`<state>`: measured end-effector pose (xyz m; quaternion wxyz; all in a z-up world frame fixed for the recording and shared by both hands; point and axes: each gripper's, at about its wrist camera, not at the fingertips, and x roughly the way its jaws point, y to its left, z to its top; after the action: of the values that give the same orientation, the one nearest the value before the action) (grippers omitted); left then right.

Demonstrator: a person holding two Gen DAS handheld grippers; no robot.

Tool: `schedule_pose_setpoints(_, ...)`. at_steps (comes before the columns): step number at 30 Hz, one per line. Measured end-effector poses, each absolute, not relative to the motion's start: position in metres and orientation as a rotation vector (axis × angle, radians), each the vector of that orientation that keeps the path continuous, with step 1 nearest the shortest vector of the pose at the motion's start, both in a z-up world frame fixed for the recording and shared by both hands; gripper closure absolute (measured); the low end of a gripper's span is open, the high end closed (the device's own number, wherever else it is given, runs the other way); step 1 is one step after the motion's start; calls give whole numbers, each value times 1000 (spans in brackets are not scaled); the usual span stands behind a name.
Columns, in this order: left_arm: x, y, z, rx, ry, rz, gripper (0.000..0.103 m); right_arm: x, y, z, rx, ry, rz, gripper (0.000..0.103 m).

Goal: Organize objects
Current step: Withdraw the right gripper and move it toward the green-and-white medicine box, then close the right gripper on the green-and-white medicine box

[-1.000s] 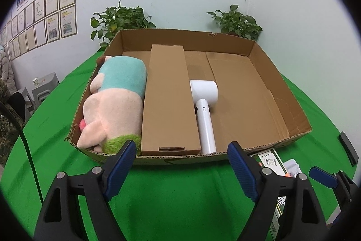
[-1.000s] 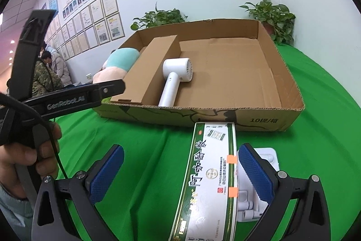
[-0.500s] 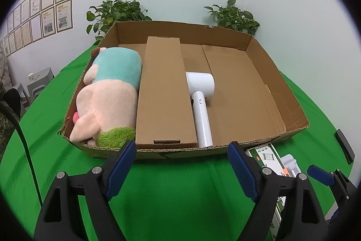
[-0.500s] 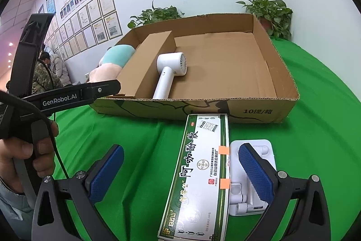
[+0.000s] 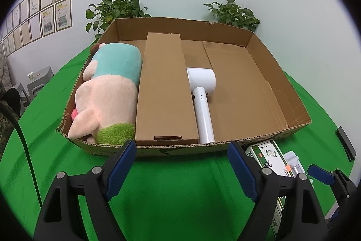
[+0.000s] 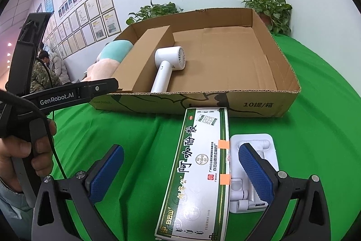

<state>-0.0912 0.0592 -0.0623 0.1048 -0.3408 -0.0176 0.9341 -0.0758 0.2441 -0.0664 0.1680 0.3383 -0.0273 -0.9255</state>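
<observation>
A wide cardboard tray (image 5: 293, 114) on the green table holds a plush toy (image 5: 108, 92) at its left, a long brown carton (image 5: 164, 92) beside it, and a white hair dryer (image 5: 202, 94). My left gripper (image 5: 181, 159) hovers open just before the tray's front wall, with nothing between its fingers. My right gripper (image 6: 180, 168) is open over a green-and-white medicine box (image 6: 198, 168) lying flat in front of the tray; its pads stand clear of the box. A white plastic holder (image 6: 252, 139) lies under the right finger.
A hand (image 6: 22, 150) holds the left gripper at the left of the right wrist view. A black flat object (image 5: 345, 143) lies near the table's right edge. Potted plants (image 5: 115, 10) stand behind the tray. People (image 6: 45, 69) sit by the far left wall.
Both views shifted slightly, so more of the medicine box now shows between the right fingers. Nothing on the table moved, and both grippers stayed open.
</observation>
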Motion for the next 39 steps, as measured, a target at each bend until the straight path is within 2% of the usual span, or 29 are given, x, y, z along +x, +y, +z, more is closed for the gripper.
schedule_pose_setpoints(17, -68, 62, -57, -997, -67, 2723, 20, -33, 230, -52, 942, 16, -2585, 1)
schedule_pose_setpoints(26, -78, 88, -80, -1123, -161, 2468, 20, -18, 228, -74, 1002, 187, -2603, 1)
schedule_pose_setpoints(32, -90, 103, -103, -1201, -240, 2346, 20, -31, 238, -86, 1045, 106, -2650, 1)
schedule_pose_setpoints(35, -97, 106, -113, -1233, -292, 2285, 20, -42, 246, -92, 1079, 63, -2661, 7)
schedule_pose_setpoints(37, -101, 109, -119, -1253, -309, 2257, 20, -48, 247, -95, 1098, 66, -2657, 16)
schedule_pose_setpoints(39, -102, 111, -124, -1268, -315, 2237, 20, -51, 246, -98, 1101, 85, -2657, 20)
